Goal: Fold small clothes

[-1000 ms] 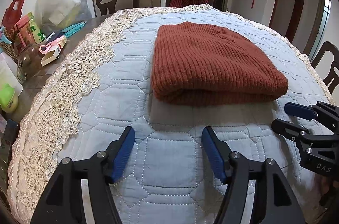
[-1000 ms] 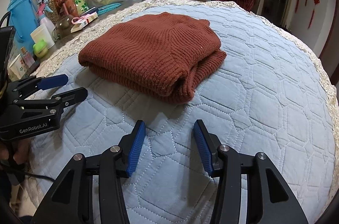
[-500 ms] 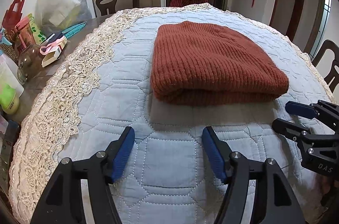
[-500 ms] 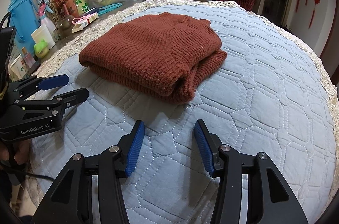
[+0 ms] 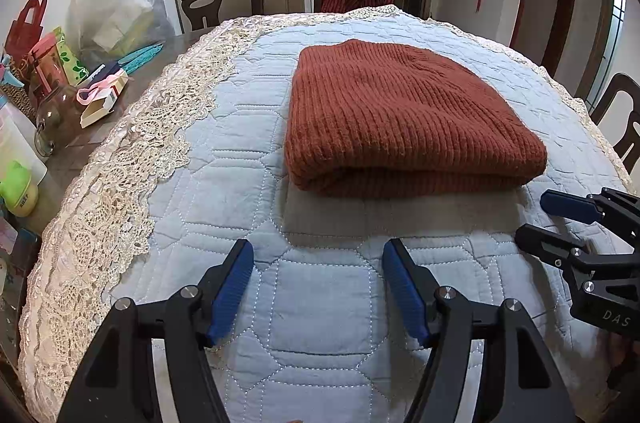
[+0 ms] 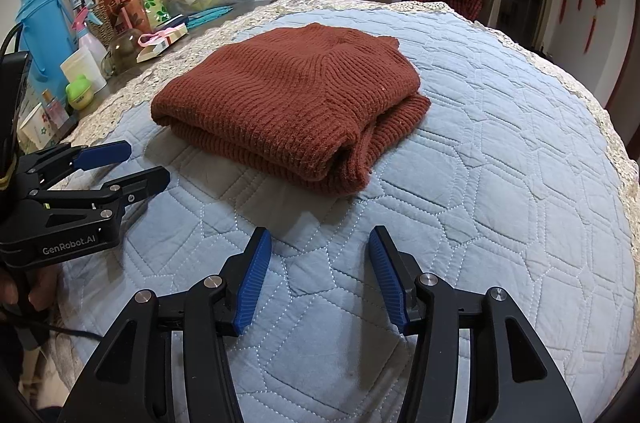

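Rust-red knitted sweater (image 5: 404, 119), folded into a thick rectangle, lies on the pale blue quilted cover (image 5: 320, 303) of my table. My left gripper (image 5: 318, 283) and right gripper (image 6: 320, 275) sit near its front edge, both spread wide, holding nothing.

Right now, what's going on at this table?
A person holds two grippers over a quilted table. A rust-red sweater lies folded on the quilt, and nothing is touching it. The left gripper and right gripper are both open and empty, on the near side of the sweater and short of it. The fold looks done.
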